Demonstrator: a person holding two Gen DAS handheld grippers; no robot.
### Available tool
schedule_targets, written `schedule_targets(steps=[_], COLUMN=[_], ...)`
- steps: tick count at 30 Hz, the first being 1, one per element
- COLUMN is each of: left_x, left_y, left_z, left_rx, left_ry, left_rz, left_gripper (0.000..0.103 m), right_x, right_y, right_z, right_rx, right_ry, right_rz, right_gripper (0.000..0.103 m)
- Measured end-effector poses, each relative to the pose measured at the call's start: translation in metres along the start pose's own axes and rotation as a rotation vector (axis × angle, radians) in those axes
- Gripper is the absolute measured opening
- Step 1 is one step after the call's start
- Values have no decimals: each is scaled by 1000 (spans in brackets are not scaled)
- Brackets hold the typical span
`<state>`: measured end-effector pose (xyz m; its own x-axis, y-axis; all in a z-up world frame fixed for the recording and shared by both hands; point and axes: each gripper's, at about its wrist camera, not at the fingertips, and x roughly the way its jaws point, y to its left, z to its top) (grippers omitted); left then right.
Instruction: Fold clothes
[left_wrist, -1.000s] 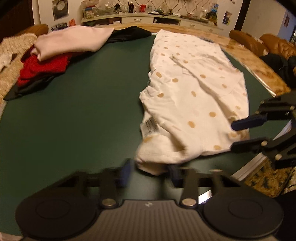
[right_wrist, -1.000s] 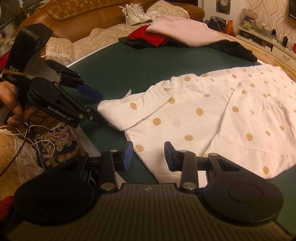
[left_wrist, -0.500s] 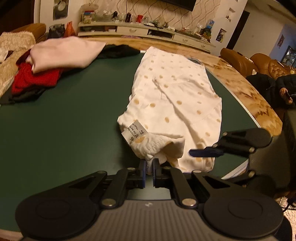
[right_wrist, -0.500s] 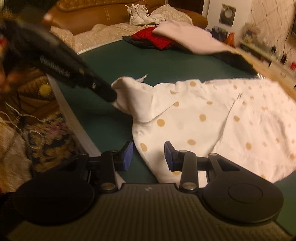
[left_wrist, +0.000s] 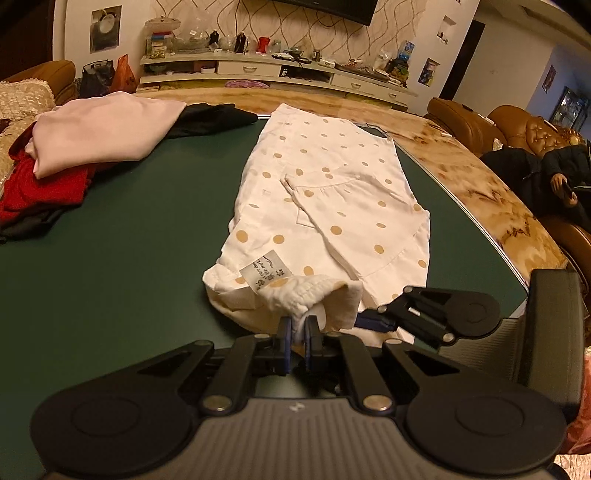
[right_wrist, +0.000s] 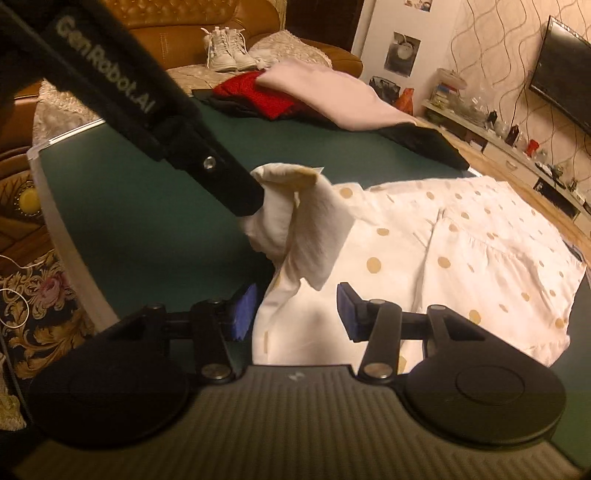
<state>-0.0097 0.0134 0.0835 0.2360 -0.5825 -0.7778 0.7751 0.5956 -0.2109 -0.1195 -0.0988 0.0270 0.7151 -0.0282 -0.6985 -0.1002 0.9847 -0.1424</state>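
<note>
A white garment with tan polka dots (left_wrist: 332, 199) lies lengthwise on the green table (left_wrist: 122, 258). My left gripper (left_wrist: 297, 338) is shut on its near corner, which is lifted and bunched, a care label showing beside it. In the right wrist view that raised corner (right_wrist: 295, 218) hangs from the left gripper's black fingers (right_wrist: 236, 184). My right gripper (right_wrist: 295, 308) is open, its blue pads either side of the garment's near edge (right_wrist: 295, 332), above the cloth. From the left wrist view the right gripper (left_wrist: 373, 321) sits just right of the held corner.
A pile of clothes sits at the table's far left: a pink piece (left_wrist: 99, 133), a red one (left_wrist: 40, 184), a black one (left_wrist: 210, 118). A marble-patterned rim (left_wrist: 480, 184) borders the table on the right. A seated person (left_wrist: 554, 173) is at the far right.
My left gripper closed on the garment's near corner and lifted it off the table. The right gripper moved in close beside it, still open.
</note>
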Motion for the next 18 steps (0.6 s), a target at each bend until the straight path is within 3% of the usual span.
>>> schedule_targets(steps=[1, 5, 6, 7, 9, 10, 15, 18], left_x=[1, 7, 9, 10, 12, 13, 27, 39], left_y=[-3, -15, -17, -18, -21, -22, -21, -28], left_z=[0, 0, 0, -1, -2, -3, -2, -3], left_rx=[22, 87, 108, 141, 207, 240, 395, 529], left_ry=[0, 11, 15, 18, 24, 26, 45, 59], left_rz=[6, 21, 31, 45, 74, 89, 113, 85], left_gripper=[8, 13, 21, 28, 75, 81, 84, 84], right_x=[0, -2, -2, -3, -4, -7, -31, -42], right_y=[-4, -21, -26, -30, -39, -45, -79, -98], right_z=[-1, -2, -3, -3, -4, -5, -2, 0], right_rx=[16, 86, 104, 121, 156, 171, 199, 206], right_ry=[2, 1, 0, 0, -1, -3, -21, -26], right_rz=[7, 41, 50, 59, 76, 85, 143, 167], right_gripper=[54, 8, 5, 4, 4, 4, 4, 4])
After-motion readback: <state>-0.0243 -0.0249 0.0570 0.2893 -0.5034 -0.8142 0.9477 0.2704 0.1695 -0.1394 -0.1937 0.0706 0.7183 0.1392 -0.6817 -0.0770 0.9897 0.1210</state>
